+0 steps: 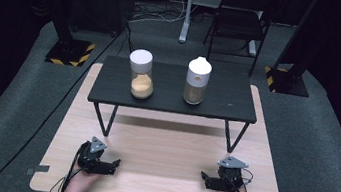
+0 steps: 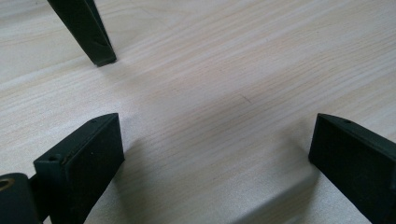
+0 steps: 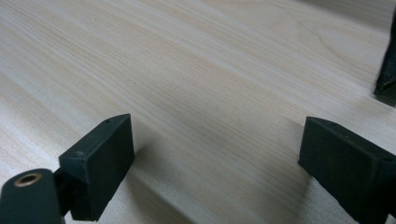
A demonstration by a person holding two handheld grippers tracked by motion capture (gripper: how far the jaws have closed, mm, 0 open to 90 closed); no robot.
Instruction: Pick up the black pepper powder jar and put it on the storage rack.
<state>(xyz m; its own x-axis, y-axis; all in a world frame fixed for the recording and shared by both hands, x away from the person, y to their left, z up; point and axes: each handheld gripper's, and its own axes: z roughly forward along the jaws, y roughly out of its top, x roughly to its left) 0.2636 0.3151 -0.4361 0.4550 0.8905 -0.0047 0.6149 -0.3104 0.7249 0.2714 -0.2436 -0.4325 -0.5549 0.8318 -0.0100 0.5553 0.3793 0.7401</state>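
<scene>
The pale wooden table (image 1: 166,146) spreads out in front of me, and across its far half stands the low black shelf (image 1: 174,89) on thin angled legs; one of those legs (image 2: 86,30) plants its foot just ahead of my left jaws in the left gripper view. On that shelf sit the two containers I take to be my work: the round-lidded jar (image 1: 141,73) with pale orange grains in its lower part, toward the left, and the white-capped bottle (image 1: 197,80) with a duller filling, toward the right, well apart from each other and both upright with their lids on. My left gripper (image 1: 113,163) rests low on the near edge of the table, its jaws spread wide over bare wood with nothing between them. My right gripper (image 1: 205,176) lies the same way at the other end, jaws gaping and empty. As I judge it, nothing has been started: neither container is touched or opened, and every step is left, beginning with a reach forward to the shelf.
</scene>
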